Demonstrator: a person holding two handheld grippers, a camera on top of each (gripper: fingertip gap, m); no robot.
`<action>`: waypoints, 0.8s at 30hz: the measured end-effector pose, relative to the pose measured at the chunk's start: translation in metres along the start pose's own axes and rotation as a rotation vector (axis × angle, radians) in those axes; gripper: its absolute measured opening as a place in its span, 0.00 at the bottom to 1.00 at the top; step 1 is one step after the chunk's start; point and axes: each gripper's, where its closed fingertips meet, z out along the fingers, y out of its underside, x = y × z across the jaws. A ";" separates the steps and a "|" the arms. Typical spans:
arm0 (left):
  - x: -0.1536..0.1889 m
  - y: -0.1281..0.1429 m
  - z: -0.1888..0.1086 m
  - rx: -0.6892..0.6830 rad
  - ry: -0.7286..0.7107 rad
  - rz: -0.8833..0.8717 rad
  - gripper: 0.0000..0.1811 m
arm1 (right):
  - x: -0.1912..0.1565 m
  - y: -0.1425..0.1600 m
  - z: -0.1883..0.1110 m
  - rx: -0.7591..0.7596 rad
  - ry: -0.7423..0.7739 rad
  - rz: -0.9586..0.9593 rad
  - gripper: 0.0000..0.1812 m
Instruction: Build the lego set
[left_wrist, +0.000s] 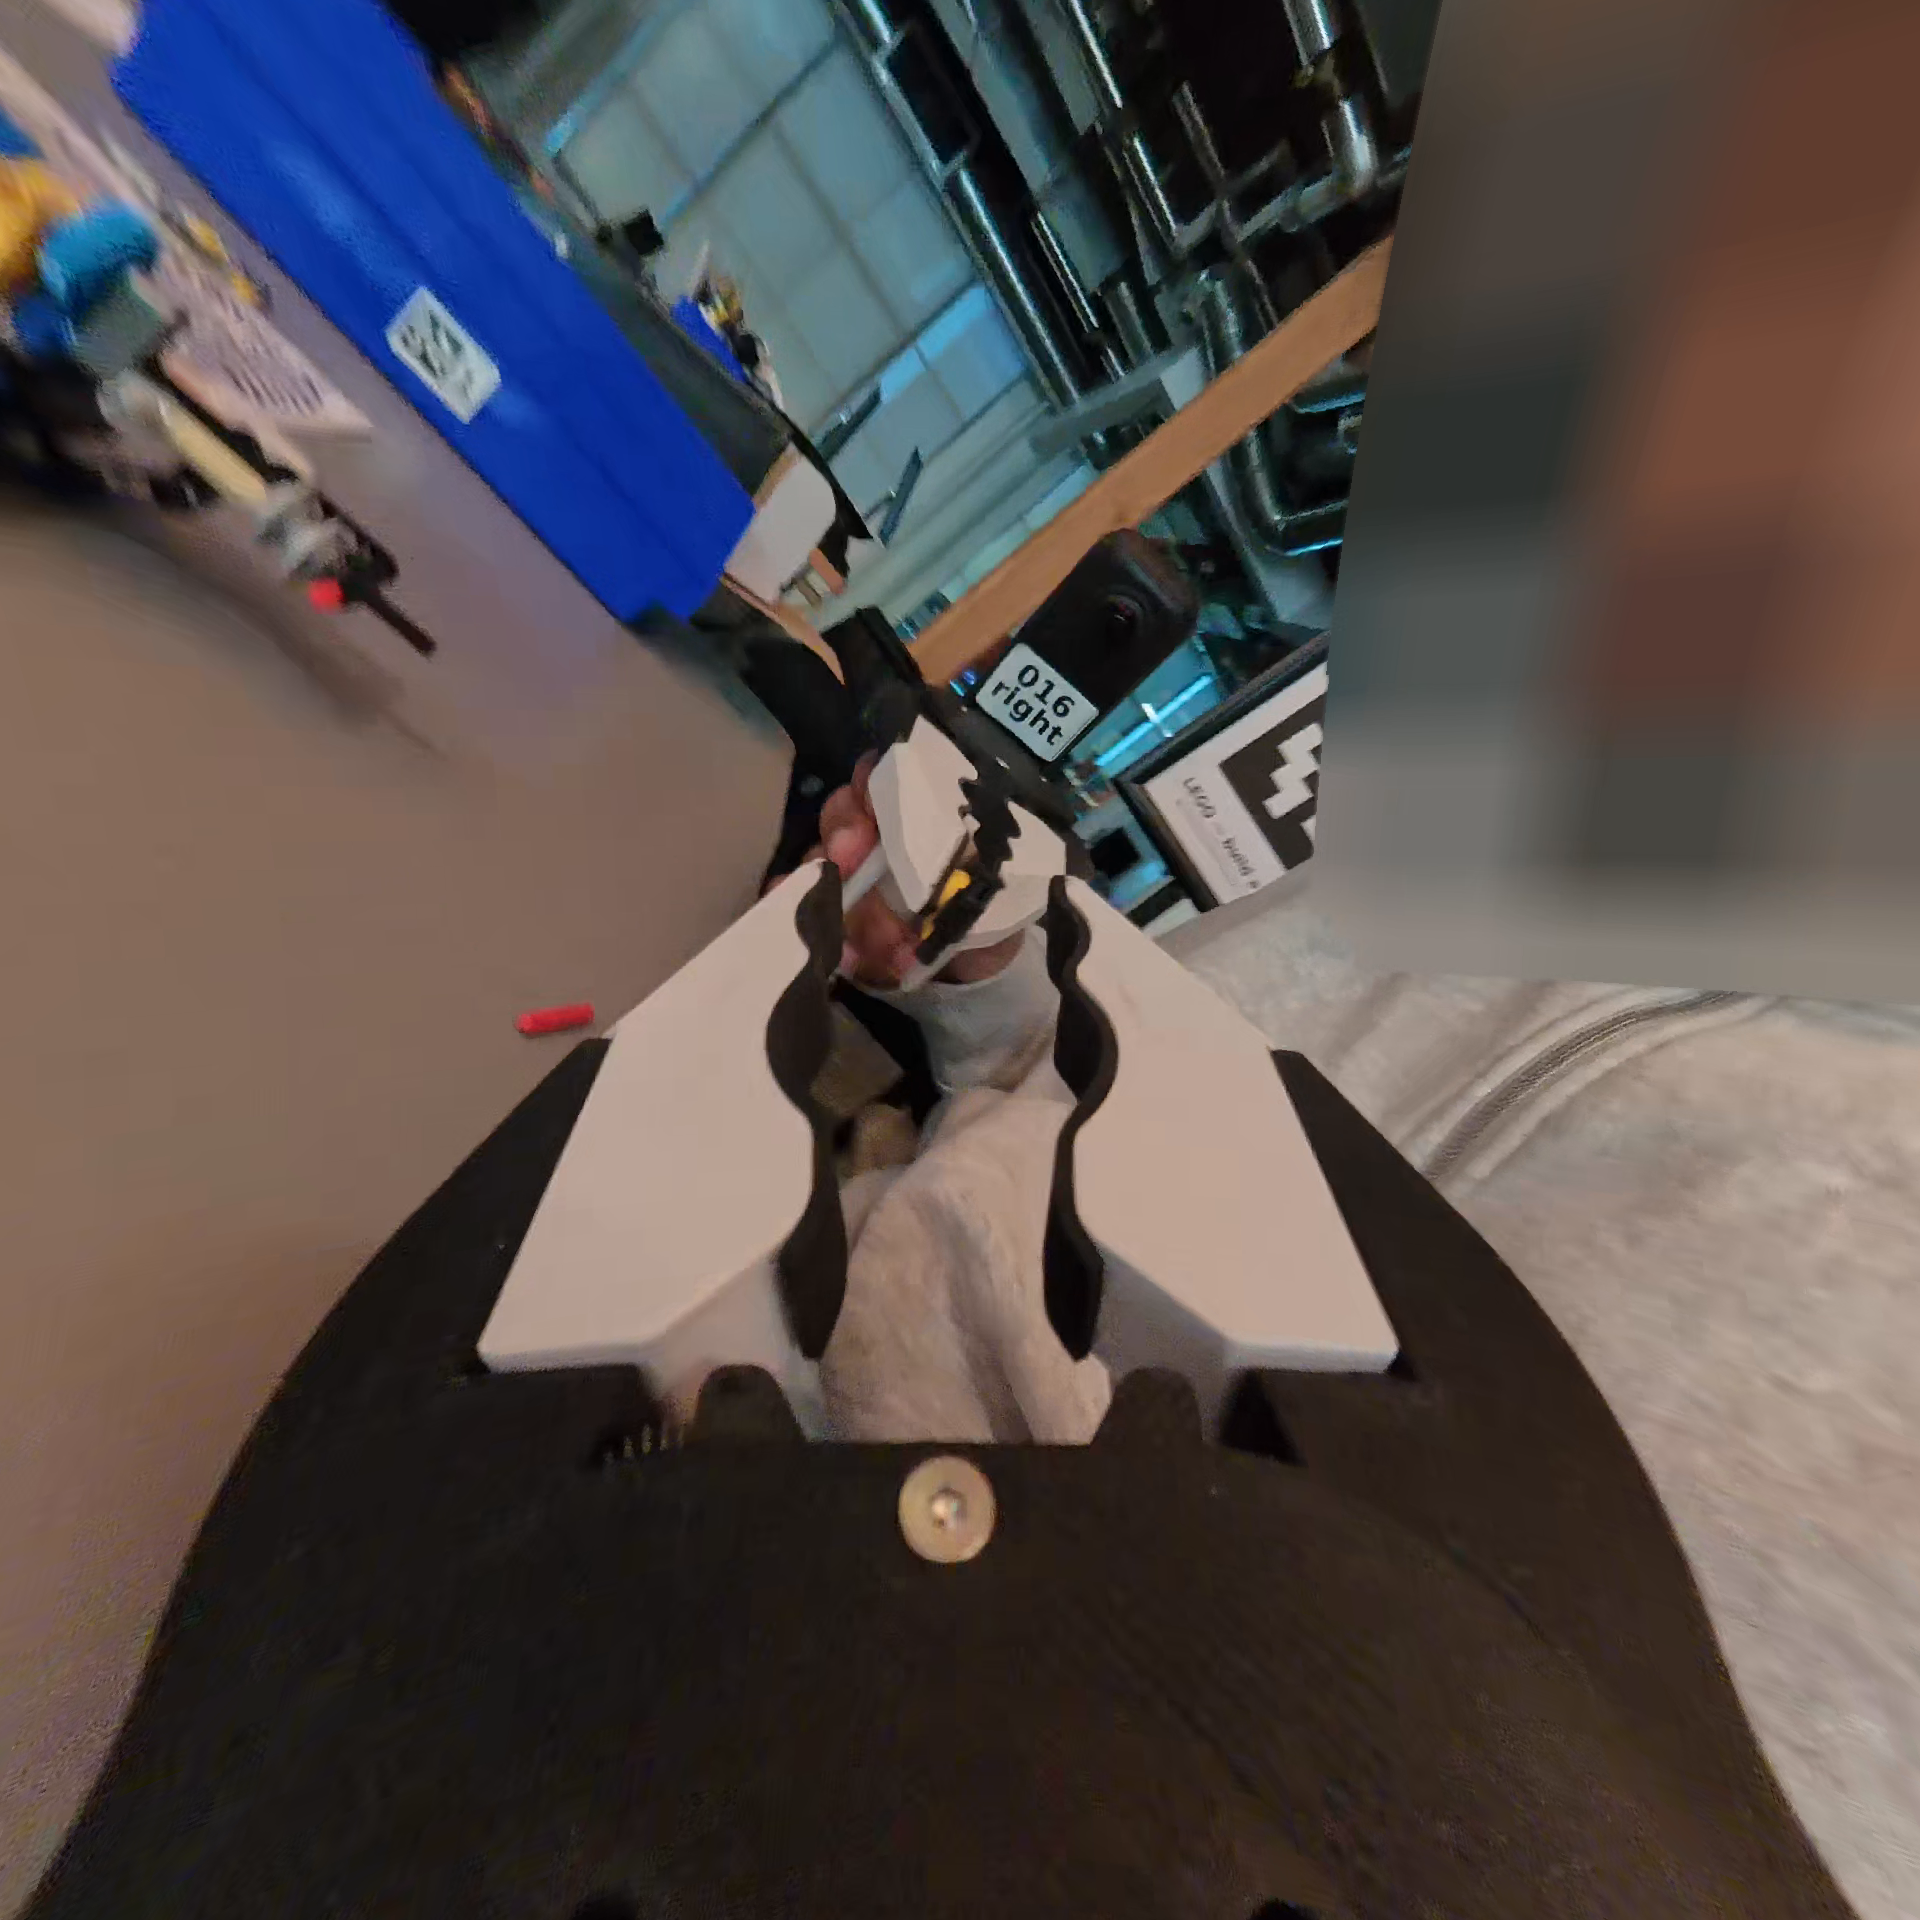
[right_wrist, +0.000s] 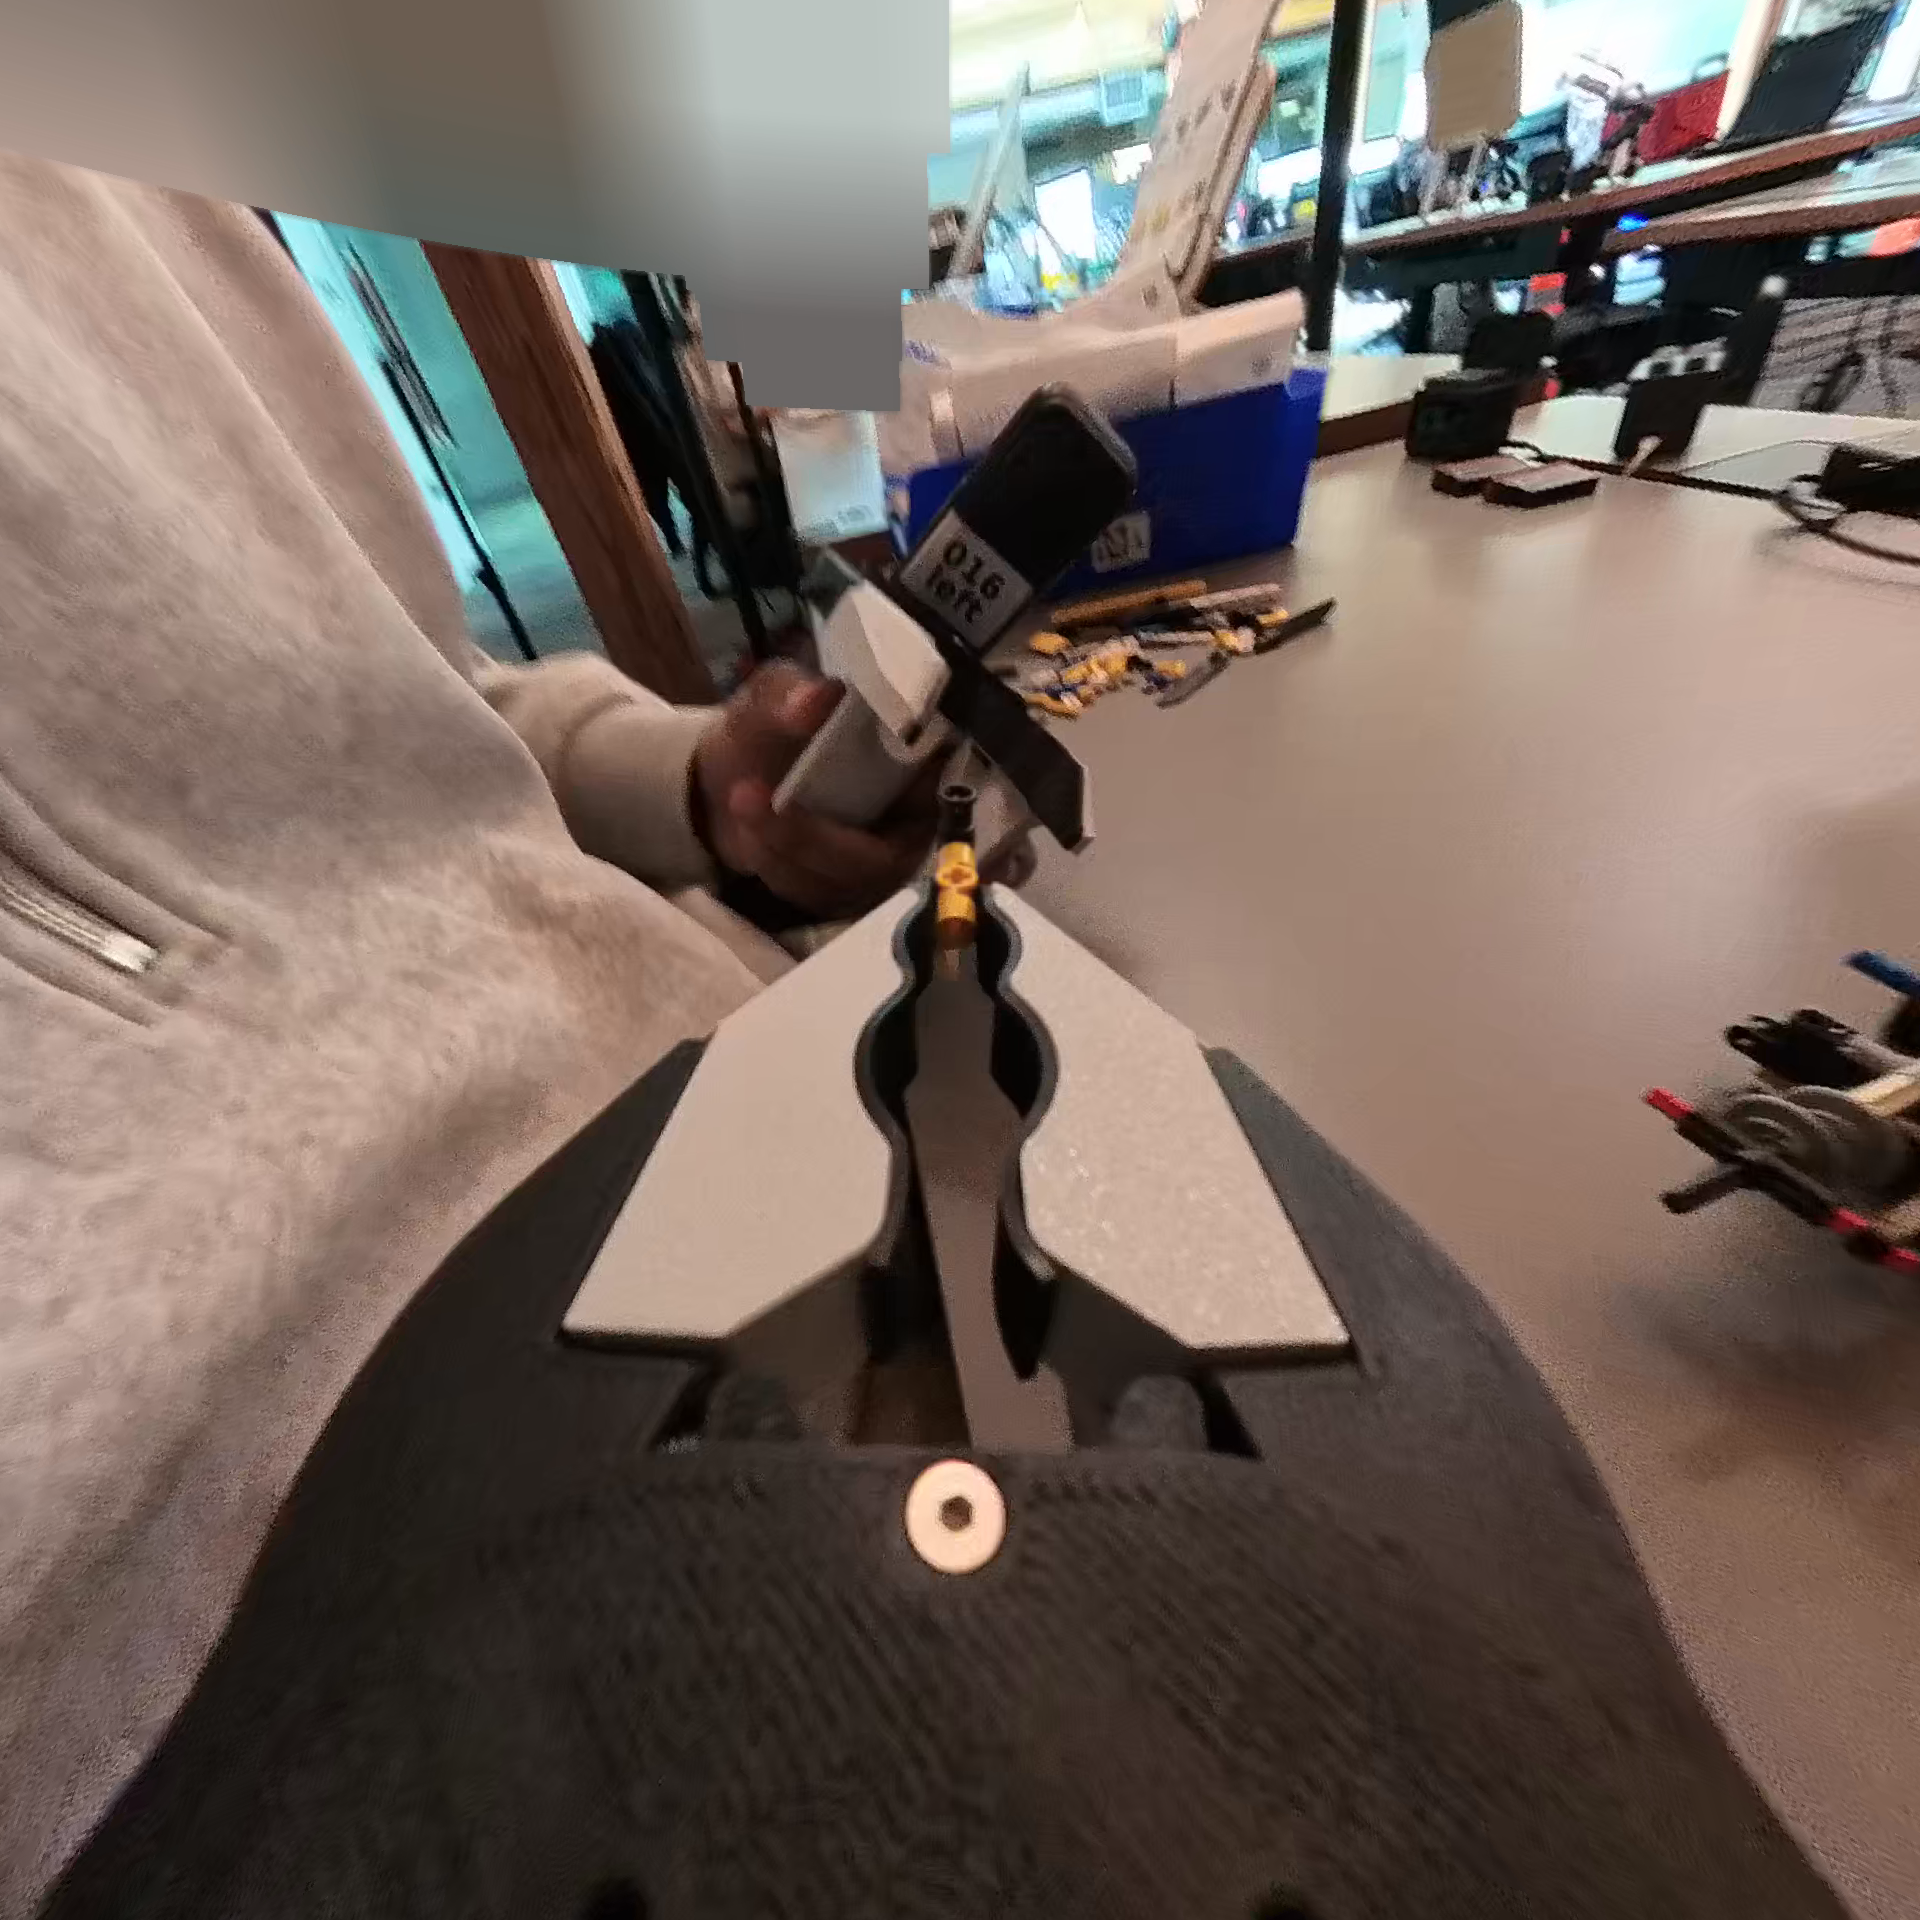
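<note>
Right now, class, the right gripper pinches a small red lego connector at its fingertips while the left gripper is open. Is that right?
Not quite: the small lego connector pinched by the right gripper is yellow, not red, as the right wrist view shows. The left gripper is open.

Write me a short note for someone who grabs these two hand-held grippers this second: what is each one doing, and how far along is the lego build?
Right gripper: shut on a small yellow piece with a black pin at its far end, held up in the air.
Left gripper: open, empty, pointing at the right gripper's tip.
Partly built model: on the table, off to the right gripper's right.
Loose pieces: beside the blue bin.
One red pin lies alone on the table.
Left to do: the yellow piece is not yet on the model; most loose pieces are unused.
</note>
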 end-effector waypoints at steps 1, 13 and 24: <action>0.004 -0.001 0.001 0.009 -0.003 0.054 0.20 | -0.002 -0.005 -0.001 0.038 -0.027 0.041 0.03; 0.030 -0.005 0.019 0.082 0.056 0.231 0.08 | -0.010 -0.033 -0.001 0.257 -0.167 0.187 0.03; 0.042 -0.009 0.017 0.142 0.091 0.237 0.04 | -0.014 -0.044 0.002 0.352 -0.215 0.257 0.02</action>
